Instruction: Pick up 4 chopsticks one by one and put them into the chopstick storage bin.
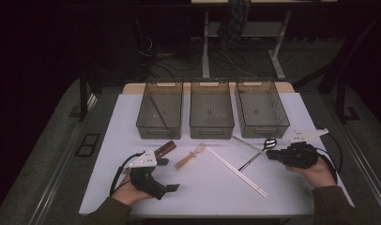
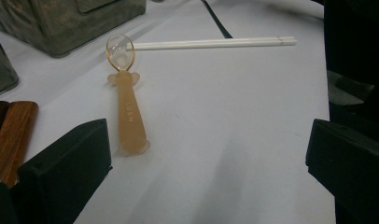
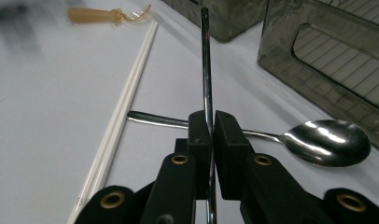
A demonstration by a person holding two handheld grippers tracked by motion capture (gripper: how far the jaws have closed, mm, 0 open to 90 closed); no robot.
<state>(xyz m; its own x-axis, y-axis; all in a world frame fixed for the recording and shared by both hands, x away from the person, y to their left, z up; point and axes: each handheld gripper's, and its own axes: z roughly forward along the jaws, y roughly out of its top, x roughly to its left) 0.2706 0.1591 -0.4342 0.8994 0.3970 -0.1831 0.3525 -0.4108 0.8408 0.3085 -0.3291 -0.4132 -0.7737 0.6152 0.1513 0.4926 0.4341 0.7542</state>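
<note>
We clamp the right gripper (image 3: 210, 140) on a thin metal rod (image 3: 205, 56) above the steel spoon (image 3: 330, 140) near the table's (image 1: 202, 187) right edge, while our left gripper (image 2: 206, 158) gapes before the amber spoon (image 2: 128, 107) lettered "USN".

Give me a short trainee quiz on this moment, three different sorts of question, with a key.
1. True or false: the right tool is shut on a thin metal stick.
2. How many bins stand in the row at the far side of the table? A two, B three, C four.
3. Fill in: crossing under that stick lies a metal ___.
Key: 1 true. 2 B. 3 spoon.
</note>
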